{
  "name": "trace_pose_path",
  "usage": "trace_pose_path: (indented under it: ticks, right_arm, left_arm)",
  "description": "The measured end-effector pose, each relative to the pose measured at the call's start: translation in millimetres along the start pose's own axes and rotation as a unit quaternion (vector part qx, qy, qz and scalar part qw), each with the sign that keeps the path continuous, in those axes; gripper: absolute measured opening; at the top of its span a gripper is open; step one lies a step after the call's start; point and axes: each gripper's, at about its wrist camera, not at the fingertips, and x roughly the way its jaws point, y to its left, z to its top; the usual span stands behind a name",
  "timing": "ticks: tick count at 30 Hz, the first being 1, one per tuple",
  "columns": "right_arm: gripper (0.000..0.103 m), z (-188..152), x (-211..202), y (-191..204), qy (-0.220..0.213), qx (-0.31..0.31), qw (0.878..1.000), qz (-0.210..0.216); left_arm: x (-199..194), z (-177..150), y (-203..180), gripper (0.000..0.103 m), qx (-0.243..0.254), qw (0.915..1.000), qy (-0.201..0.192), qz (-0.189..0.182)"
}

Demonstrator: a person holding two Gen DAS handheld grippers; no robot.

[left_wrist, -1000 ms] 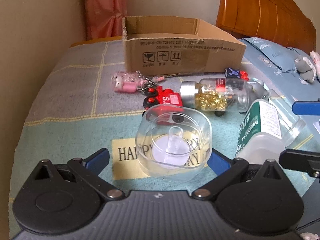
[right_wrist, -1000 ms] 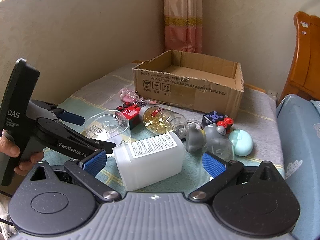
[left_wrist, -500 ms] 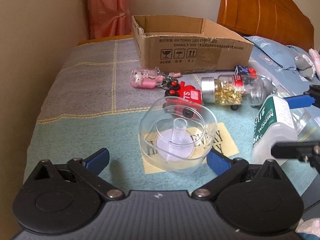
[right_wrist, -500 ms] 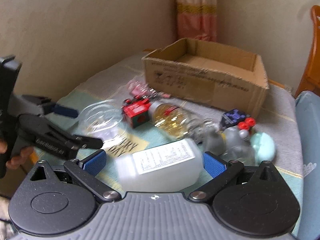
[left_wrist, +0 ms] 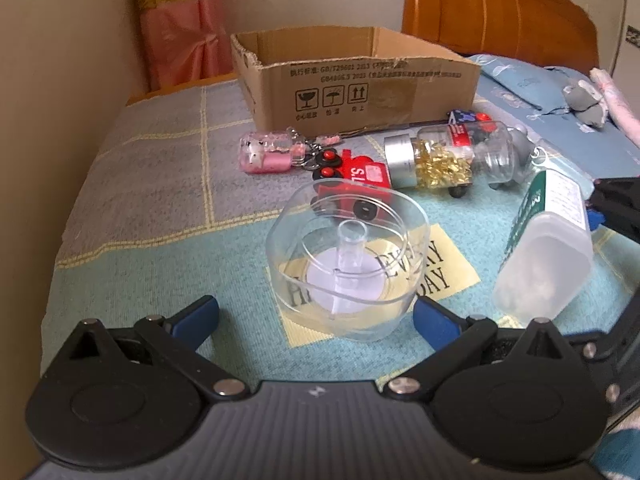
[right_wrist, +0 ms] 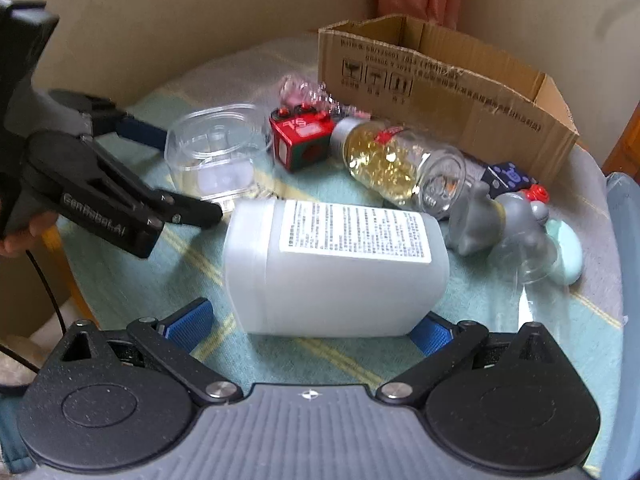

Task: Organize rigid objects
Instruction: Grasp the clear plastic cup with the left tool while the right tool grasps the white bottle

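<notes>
Left tool (left_wrist: 316, 314) is spread wide, its blue pads either side of the clear plastic container (left_wrist: 347, 258), which sits upright on the checked blanket (left_wrist: 152, 184) over a yellow patch with lettering; whether the right pad touches it, I cannot tell. Right tool (right_wrist: 308, 326) is wide as well, fingers flanking the white plastic bottle (right_wrist: 336, 268), lying on its side with the printed label up. Just behind the container there is a red toy vehicle (left_wrist: 356, 178), and beside that a glass jar of golden capsules (left_wrist: 440, 156) on its side, silver cap toward the pink keychain (left_wrist: 268, 152). Grey figurine (right_wrist: 496, 220) and a pale green egg shape (right_wrist: 566, 256) rest past the bottle's far end. The open cardboard box (left_wrist: 360, 80) stands at the back, with nothing visible inside it from here. A hand (right_wrist: 24, 228) grips the left tool's handle.
</notes>
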Motion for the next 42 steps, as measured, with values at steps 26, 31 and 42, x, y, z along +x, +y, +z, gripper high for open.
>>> trace_pose_path:
  ticks: [26, 31, 42]
  right_arm:
    - [0.103, 3, -12, 5, -0.074, -0.005, 0.996, -0.041]
    - [0.103, 6, -14, 3, -0.074, -0.005, 0.996, -0.041]
    - [0.088, 6, -18, -4, -0.067, 0.014, 0.997, -0.036]
  left_arm:
    - [10, 20, -9, 0.1, 0.062, 0.9964, -0.035, -0.045]
    - [11, 25, -9, 0.095, 0.074, 0.9956, -0.035, -0.045]
    - [9, 29, -10, 0.077, 0.093, 0.9938, -0.013, -0.06]
